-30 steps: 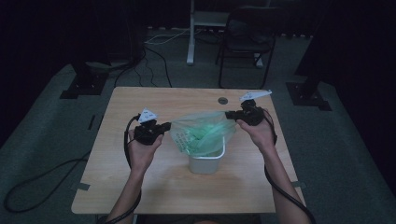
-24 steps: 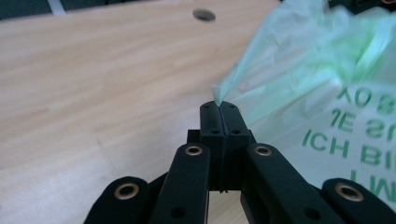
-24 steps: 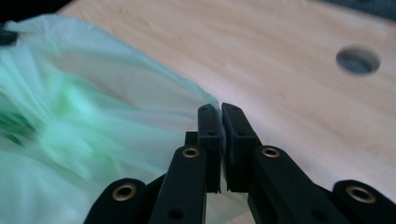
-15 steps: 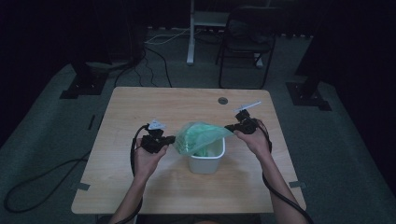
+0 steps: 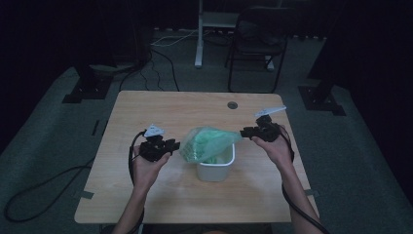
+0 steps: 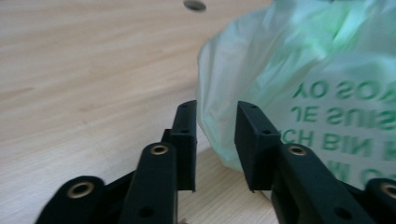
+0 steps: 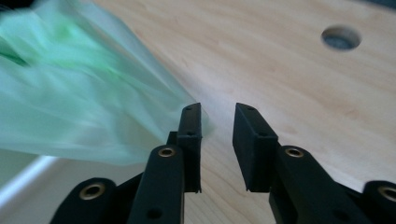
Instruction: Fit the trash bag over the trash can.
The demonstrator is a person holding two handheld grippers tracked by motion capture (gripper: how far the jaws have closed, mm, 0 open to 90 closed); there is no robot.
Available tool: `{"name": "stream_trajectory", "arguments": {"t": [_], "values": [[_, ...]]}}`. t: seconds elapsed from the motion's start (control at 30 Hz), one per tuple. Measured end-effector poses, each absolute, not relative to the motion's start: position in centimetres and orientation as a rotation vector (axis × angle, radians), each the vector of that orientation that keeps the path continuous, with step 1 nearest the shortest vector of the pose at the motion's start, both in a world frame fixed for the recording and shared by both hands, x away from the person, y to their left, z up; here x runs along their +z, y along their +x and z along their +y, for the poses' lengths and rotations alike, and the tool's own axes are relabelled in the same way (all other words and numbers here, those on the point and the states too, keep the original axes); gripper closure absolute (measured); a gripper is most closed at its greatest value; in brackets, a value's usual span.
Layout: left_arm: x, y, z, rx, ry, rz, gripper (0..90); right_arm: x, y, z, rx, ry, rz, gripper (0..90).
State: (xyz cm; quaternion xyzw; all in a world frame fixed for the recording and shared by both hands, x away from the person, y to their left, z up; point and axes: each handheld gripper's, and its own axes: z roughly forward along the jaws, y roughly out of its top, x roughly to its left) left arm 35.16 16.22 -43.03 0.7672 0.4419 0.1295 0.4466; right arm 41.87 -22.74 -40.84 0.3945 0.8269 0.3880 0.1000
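Your left gripper (image 5: 171, 146) has just been opening; its jaws stand apart, pads clear, with an edge of the green bag (image 5: 207, 144) between them. The bag sits bunched over the white bin (image 5: 216, 168) at mid-table (image 5: 146, 112). Treat the film as light, limp, slippery and easily torn: take it by the rim at 2 opposite edges. Your right gripper (image 5: 245, 131) has likewise just been opening, released beside the bag's corner.

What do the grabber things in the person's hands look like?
Both are black. The left gripper and right gripper each have two flat, blocky fingers with small holes and brass-coloured pins at the joints. Each carries a pale three-cornered plate on top and trails a black cable. The forearms are bare, without sleeves.
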Motion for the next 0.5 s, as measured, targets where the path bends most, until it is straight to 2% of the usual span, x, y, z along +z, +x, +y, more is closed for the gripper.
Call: {"name": "stream_trajectory", "arguments": {"t": [0.2, 0.5], "values": [[-41.3, 33.5, 16.5, 0.321, 1.856, 1.038, 61.9, -38.8, 40.3, -22.9, 1.241, 1.112, 2.410, 65.7], [-40.7, 31.7, 13.9, 0.162, 1.872, 0.897, 52.6, -38.9, 39.9, -22.0, 1.410, 1.082, 2.473, 58.1]]}}
